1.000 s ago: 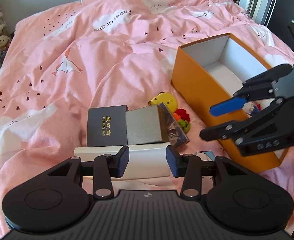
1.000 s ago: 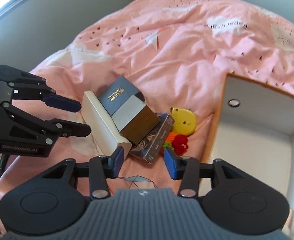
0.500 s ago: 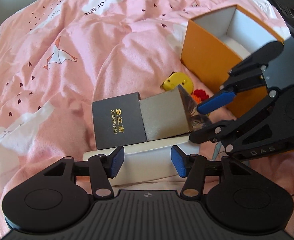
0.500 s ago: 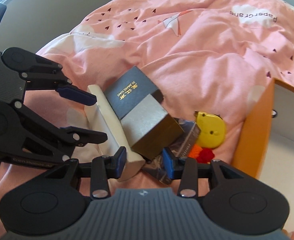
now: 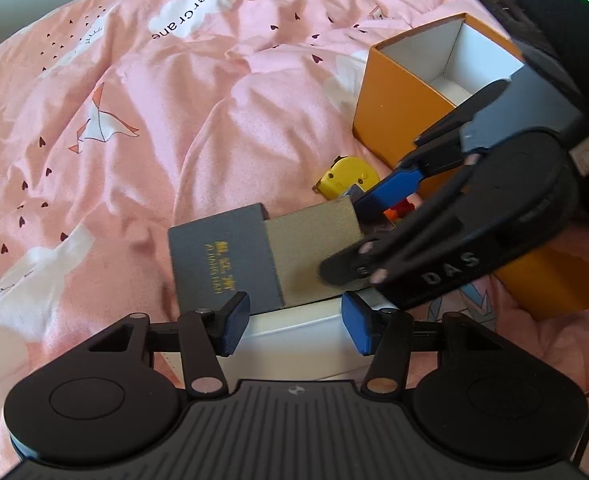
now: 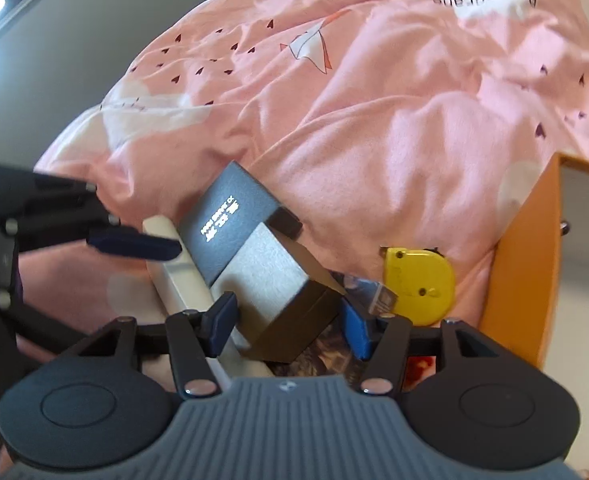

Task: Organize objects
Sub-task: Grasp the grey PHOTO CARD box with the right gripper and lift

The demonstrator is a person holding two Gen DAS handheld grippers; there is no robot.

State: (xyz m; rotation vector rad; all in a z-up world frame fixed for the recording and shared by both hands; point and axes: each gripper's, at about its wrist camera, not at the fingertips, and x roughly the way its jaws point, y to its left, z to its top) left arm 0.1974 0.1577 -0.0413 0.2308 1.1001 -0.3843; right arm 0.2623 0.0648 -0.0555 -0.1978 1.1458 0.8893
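Both hand-held grippers hover low over the same small pile on the bed. From the left wrist view, the left hand-held gripper [image 5: 294, 326] is released, its blue pads wide apart and straddling a long white box [image 5: 294, 340] at 6 o'clock without pressing on it. The right hand-held gripper [image 6: 288, 322] has its jaws opening; the brushed grey-and-gold end of a dark gift box [image 6: 254, 264] lies between its pads, and I cannot tell for sure that either pad touches it, so nothing counts as grasped.

Just past the pads, the dark gift box rests tilted across the white box, gold lettering up. Under its far corner sits a flat printed packet [image 6: 334, 356], partly hidden. Further out, toward 1 o'clock in the left view, lie a yellow tape measure [image 5: 344, 174] and a small red and orange toy [image 5: 400, 210], mostly covered by the right hand-held gripper.

Beyond them, at 2 o'clock, stands the open orange storage box [image 5: 398, 100]. What shows of its white interior holds nothing.

By this evidence the organizing has barely begun: every item seen lies on the pink duvet [image 5: 174, 120] outside the orange storage box. Left to do, I judge, is gripping the gift box and carrying each piece across.
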